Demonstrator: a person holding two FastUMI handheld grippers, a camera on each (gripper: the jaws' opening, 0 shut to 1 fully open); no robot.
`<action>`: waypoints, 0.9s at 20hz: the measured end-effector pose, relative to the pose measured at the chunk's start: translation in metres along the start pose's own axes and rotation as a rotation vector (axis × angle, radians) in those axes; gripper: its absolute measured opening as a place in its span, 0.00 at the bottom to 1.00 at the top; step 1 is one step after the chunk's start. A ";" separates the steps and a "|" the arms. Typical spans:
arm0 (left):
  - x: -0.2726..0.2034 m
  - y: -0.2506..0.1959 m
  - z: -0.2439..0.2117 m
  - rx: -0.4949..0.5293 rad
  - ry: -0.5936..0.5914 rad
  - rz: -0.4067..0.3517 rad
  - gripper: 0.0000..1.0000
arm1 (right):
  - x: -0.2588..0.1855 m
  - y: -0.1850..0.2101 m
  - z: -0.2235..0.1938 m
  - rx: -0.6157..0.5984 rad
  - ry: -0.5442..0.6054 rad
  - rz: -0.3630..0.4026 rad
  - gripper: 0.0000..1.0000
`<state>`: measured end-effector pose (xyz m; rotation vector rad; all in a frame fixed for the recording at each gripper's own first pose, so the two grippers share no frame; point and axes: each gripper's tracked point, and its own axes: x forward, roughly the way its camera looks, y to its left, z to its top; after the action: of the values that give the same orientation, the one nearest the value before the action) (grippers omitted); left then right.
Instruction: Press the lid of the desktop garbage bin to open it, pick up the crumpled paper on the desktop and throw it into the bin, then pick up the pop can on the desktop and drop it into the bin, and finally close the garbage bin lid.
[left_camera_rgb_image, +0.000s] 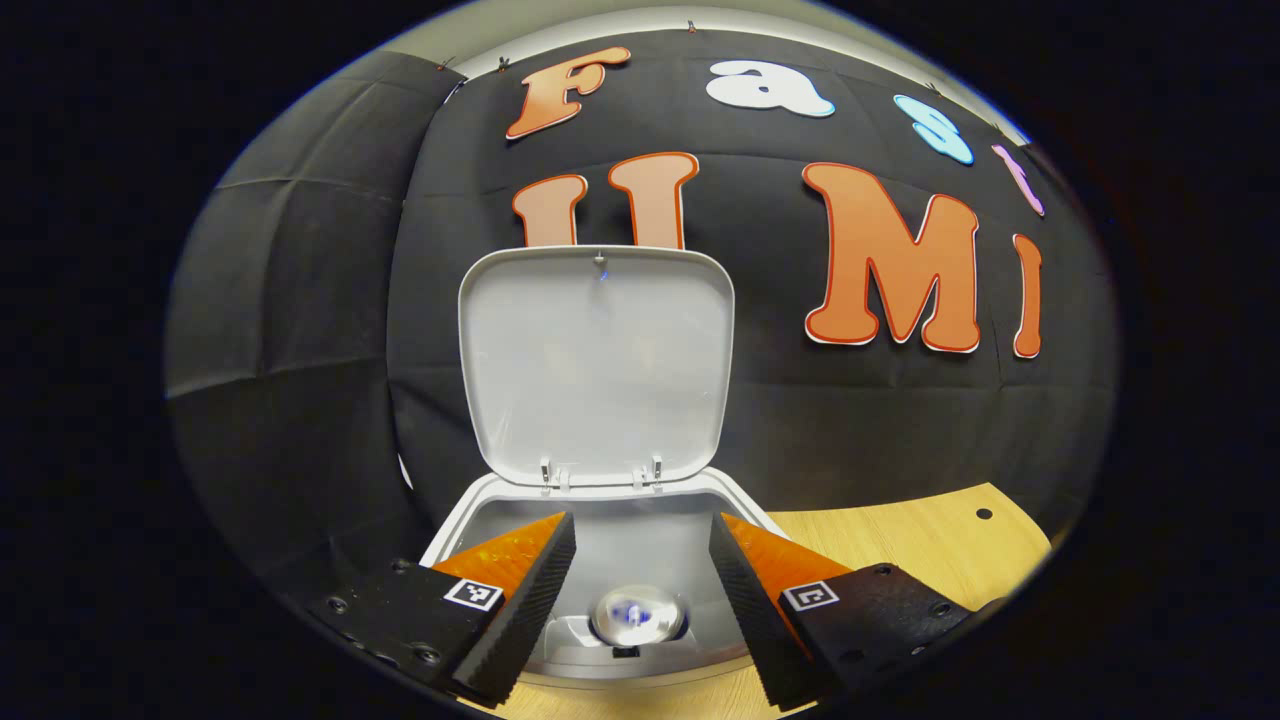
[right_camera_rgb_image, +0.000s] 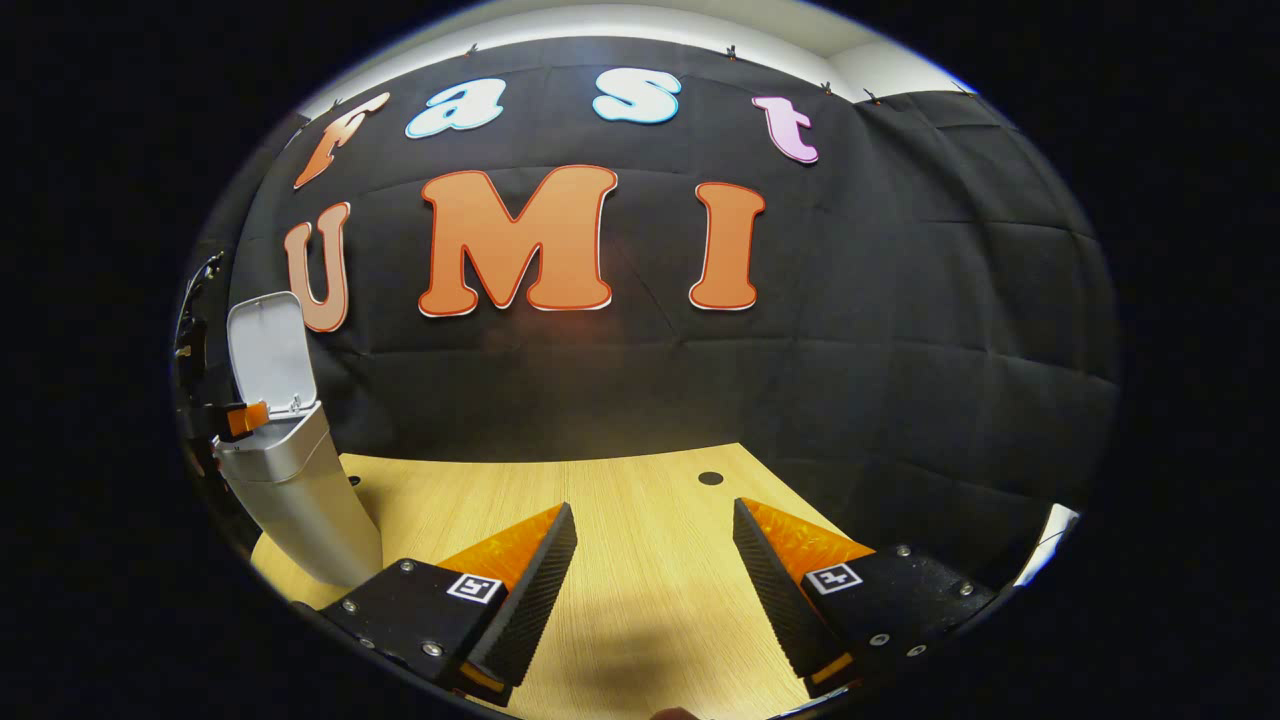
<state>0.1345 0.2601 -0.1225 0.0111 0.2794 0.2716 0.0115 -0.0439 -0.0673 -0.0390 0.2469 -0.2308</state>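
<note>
In the left gripper view the white desktop bin (left_camera_rgb_image: 470, 515) stands right in front, its lid (left_camera_rgb_image: 597, 365) swung up and upright. Down inside the bin lies the pop can (left_camera_rgb_image: 638, 613), its shiny top end facing up. My left gripper (left_camera_rgb_image: 640, 545) hovers open over the bin's mouth, nothing between its fingers. In the right gripper view the same bin (right_camera_rgb_image: 300, 490) stands at the far left with its lid (right_camera_rgb_image: 268, 352) raised, and part of the left gripper (right_camera_rgb_image: 238, 418) shows at its rim. My right gripper (right_camera_rgb_image: 652, 540) is open above the bare wooden desktop (right_camera_rgb_image: 640, 520).
The wooden desktop (left_camera_rgb_image: 900, 540) runs to the right of the bin, with a small dark hole (left_camera_rgb_image: 984, 513) in it. Another hole (right_camera_rgb_image: 710, 478) sits near the desk's back edge. The black cloth wall closes the back and sides.
</note>
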 end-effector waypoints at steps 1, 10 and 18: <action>-0.002 0.000 0.005 -0.002 -0.011 0.001 0.87 | 0.000 0.002 0.000 -0.001 -0.002 0.006 0.94; -0.041 0.012 0.086 -0.039 -0.113 0.027 0.86 | 0.006 0.019 0.003 -0.002 -0.008 0.088 0.94; -0.044 0.041 0.186 -0.077 -0.241 0.068 0.86 | 0.010 0.030 0.009 0.010 -0.022 0.141 0.94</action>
<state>0.1339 0.2931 0.0707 -0.0223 0.0289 0.3446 0.0293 -0.0169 -0.0633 -0.0140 0.2259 -0.0913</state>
